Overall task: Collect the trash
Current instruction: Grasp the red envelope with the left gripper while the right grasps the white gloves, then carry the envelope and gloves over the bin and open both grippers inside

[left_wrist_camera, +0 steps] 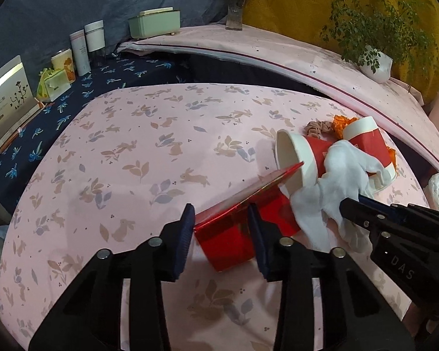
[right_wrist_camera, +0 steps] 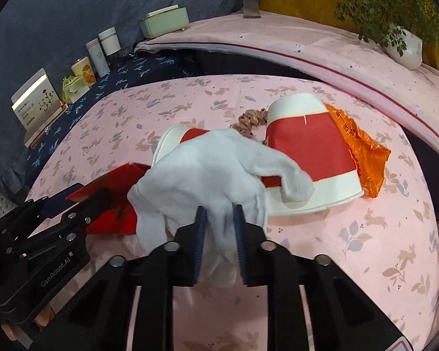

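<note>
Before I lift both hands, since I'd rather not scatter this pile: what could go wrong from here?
1. The white cloth held by the right tongs drapes over the nearer paper cup; lifting may roll or drag that cup.
2. The left tongs pinch the red box at one end, so it could twist loose.
3. The orange wrapper behind the farther cup could be missed.

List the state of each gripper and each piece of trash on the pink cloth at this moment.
left gripper: shut on the red box.
right gripper: shut on the white cloth.
red box: flap open, held.
white cloth: crumpled, draped over the near cup.
near paper cup: on its side, empty.
far paper cup: on its side.
orange wrapper: crumpled.
</note>
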The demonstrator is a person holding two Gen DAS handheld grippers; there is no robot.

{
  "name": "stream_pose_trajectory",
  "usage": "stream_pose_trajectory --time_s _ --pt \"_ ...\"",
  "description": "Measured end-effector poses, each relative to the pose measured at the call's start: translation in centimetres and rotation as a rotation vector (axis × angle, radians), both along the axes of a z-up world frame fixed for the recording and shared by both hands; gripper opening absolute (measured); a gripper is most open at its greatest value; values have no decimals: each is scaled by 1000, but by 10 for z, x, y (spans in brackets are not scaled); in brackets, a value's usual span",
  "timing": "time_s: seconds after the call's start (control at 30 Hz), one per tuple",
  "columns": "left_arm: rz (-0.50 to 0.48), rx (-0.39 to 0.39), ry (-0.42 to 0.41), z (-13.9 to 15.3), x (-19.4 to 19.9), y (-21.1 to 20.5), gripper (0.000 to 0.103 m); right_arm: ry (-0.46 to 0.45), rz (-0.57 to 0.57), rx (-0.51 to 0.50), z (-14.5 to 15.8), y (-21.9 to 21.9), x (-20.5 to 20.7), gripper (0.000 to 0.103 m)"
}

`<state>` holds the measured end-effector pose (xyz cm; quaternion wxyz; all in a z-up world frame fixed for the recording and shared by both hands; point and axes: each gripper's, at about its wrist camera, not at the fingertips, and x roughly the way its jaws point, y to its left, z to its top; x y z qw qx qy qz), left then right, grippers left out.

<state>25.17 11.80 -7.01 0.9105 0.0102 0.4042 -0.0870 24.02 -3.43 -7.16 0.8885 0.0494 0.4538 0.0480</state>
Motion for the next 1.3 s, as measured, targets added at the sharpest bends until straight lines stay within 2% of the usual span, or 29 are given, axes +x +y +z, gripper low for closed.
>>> stream_pose_trajectory --time_s 0.1,0.23,0.47,0.73,1.3 --pt "-10 6 4 -1 -6 -4 12 -2 4 2 -1 0 -8 5" --pt "-8 -10 5 3 -18 -9 2 -8 2 15 3 -4 -21 5" --pt "-18 -41 -7 23 -41 -25 1 -47 -20 29 23 -21 -46 5" --pt "-47 -66 -28 48 -67 -57 1 -113 -77 44 55 -60 -73 5" --pt "-178 -95 -64 88 -116 -161 1 -192 -225 41 89 -166 -135 5"
